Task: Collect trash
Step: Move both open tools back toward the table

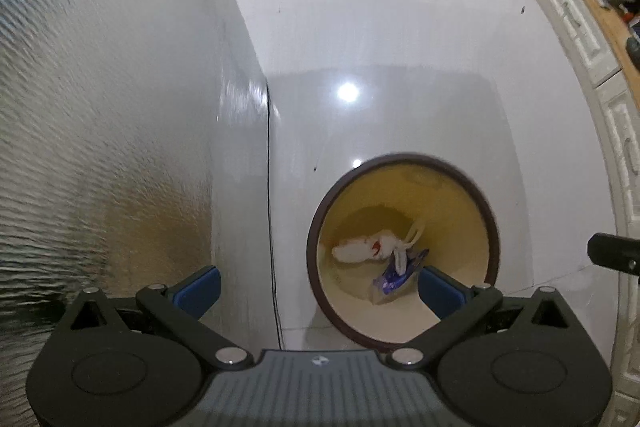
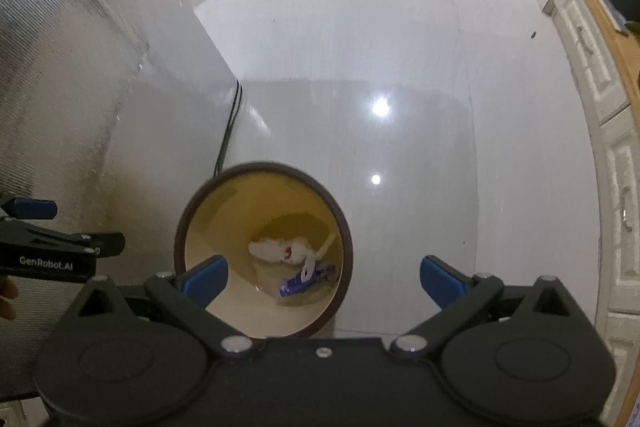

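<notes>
Both grippers point down at the floor with blue-padded fingers spread wide and empty: the left gripper (image 1: 318, 285) and the right gripper (image 2: 322, 281). Below lies a glossy white tiled floor (image 2: 400, 67), bounded by a ribbed metallic appliance wall (image 1: 100, 107) on the left and cream cabinet doors (image 2: 592, 75) on the right. A round bin (image 2: 340, 223), dark-rimmed with a yellow interior, stands on the floor beside that wall. Inside it lie crumpled white tissue (image 2: 276, 250) and a blue wrapper (image 2: 306, 281).

Crumpled tissue (image 2: 276, 250) and wrapper (image 2: 306, 281) (purple) inside bin (image 2: 188, 227).
</notes>
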`<action>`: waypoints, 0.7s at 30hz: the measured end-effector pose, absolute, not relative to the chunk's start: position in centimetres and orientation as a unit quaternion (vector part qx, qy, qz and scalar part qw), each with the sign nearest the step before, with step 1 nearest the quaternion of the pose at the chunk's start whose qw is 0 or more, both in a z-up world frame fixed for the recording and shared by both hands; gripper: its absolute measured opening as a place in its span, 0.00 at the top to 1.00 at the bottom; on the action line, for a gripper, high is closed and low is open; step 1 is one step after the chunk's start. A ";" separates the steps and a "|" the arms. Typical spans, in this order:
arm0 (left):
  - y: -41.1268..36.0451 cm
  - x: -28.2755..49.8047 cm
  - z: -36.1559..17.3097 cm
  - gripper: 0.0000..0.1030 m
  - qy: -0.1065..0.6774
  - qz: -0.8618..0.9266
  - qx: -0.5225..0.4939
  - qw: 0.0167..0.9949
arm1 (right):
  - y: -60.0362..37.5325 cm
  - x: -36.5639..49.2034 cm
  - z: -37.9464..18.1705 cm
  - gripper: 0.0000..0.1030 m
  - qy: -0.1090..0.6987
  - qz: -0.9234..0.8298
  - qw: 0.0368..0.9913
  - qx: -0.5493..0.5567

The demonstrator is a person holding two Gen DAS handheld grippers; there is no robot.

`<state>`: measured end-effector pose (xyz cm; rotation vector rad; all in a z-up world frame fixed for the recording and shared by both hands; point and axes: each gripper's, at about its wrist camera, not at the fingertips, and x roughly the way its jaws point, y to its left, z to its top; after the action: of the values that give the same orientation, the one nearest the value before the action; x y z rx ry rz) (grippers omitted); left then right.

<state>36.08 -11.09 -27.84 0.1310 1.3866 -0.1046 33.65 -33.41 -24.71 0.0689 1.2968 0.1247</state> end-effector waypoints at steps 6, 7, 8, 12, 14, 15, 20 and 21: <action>-12.1 35.3 -23.8 0.00 0.602 -0.062 0.061 0.794 | -34.2 32.4 -21.6 0.00 0.576 0.048 0.815 0.025; -12.2 35.2 -23.1 0.00 0.596 -0.065 0.062 0.798 | -34.4 32.1 -21.1 0.00 0.571 0.046 0.819 0.024; -12.3 35.0 -22.3 0.00 0.589 -0.067 0.062 0.803 | -34.5 31.9 -20.5 0.00 0.566 0.044 0.823 0.021; -13.0 34.2 -19.7 0.00 0.561 -0.075 0.063 0.822 | -35.6 30.4 -18.1 0.00 0.540 0.027 0.841 0.018; -13.4 33.7 -18.2 0.00 0.547 -0.078 0.064 0.831 | -36.1 29.6 -17.1 0.00 0.527 0.016 0.849 0.016; -13.4 33.4 -17.7 0.00 0.540 -0.080 0.064 0.836 | -36.4 29.2 -16.5 0.00 0.521 0.011 0.854 0.018; -14.0 31.7 -14.2 0.00 0.506 -0.086 0.068 0.856 | -37.6 27.6 -13.8 0.00 0.487 -0.008 0.873 0.038; -14.0 31.3 -13.6 0.00 0.498 -0.088 0.069 0.860 | -37.8 27.3 -13.1 0.00 0.478 -0.011 0.877 0.041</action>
<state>31.33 -14.02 -13.58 0.1450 1.0463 -0.1854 27.31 -37.76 -13.14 0.0851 0.9982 -0.0233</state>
